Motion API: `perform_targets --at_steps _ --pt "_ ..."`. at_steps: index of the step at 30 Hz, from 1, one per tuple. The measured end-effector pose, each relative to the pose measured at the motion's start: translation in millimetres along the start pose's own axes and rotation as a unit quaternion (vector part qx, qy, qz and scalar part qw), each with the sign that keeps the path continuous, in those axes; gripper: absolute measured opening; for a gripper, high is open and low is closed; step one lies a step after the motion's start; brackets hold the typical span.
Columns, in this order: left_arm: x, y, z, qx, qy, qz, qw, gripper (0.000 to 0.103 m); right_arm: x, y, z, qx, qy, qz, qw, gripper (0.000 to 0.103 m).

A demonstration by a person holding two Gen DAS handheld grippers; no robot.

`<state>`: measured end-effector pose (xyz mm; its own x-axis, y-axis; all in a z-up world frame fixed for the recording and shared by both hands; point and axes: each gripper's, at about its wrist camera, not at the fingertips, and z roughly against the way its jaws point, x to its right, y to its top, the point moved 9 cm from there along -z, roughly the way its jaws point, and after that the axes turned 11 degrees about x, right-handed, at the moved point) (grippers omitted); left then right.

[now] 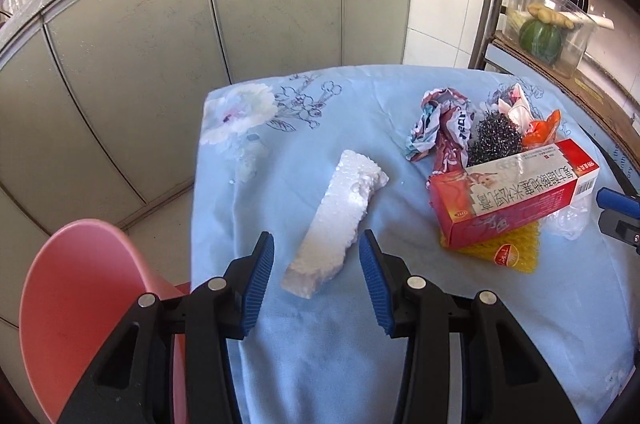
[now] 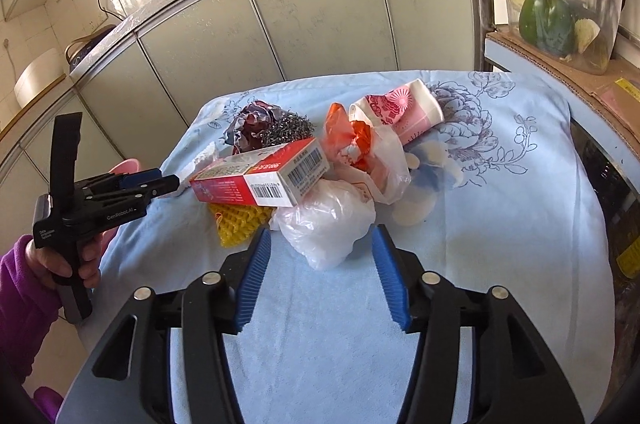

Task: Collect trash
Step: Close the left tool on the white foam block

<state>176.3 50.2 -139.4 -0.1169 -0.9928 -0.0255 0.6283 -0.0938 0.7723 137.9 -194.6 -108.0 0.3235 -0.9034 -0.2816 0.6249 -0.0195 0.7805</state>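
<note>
A white foam chunk [image 1: 336, 216] lies on the blue floral cloth [image 1: 304, 344], its near end between the tips of my left gripper [image 1: 316, 240], which is open and not pressing it. My right gripper [image 2: 320, 232] is open around a crumpled white plastic bag [image 2: 332, 224]. Behind the bag lie a red-and-white box [image 2: 260, 180], yellow mesh [image 2: 236, 220], an orange bag [image 2: 348, 140], a steel scourer [image 2: 288, 130], a crumpled wrapper [image 2: 252, 120] and a pink paper cup [image 2: 400, 108]. In the right wrist view the left gripper [image 2: 168, 180] shows at the left.
A pink bin [image 1: 80, 304] stands off the cloth's left edge. Grey cabinet doors [image 1: 160, 64] run behind, with pans on the counter above. On the right, a clear container [image 2: 560, 8] with vegetables sits on cardboard. A hand in a purple sleeve [image 2: 24, 296] holds the left gripper.
</note>
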Motion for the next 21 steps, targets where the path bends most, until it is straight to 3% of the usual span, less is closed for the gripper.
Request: perform_targets --at_steps 8,11,21 --pt "3 -9 -9 -0.011 0.0 -0.001 0.9999 0.041 4 -1 -7 -0.006 -0.006 0.001 1.0 0.054" --pt "4 -11 -6 -0.01 -0.002 -0.001 1.0 0.028 6 -1 -9 -0.007 -0.008 0.002 1.0 0.054" --pt "13 -9 26 0.017 -0.007 0.01 0.9998 0.026 11 -2 -20 -0.02 -0.005 -0.006 1.0 0.054"
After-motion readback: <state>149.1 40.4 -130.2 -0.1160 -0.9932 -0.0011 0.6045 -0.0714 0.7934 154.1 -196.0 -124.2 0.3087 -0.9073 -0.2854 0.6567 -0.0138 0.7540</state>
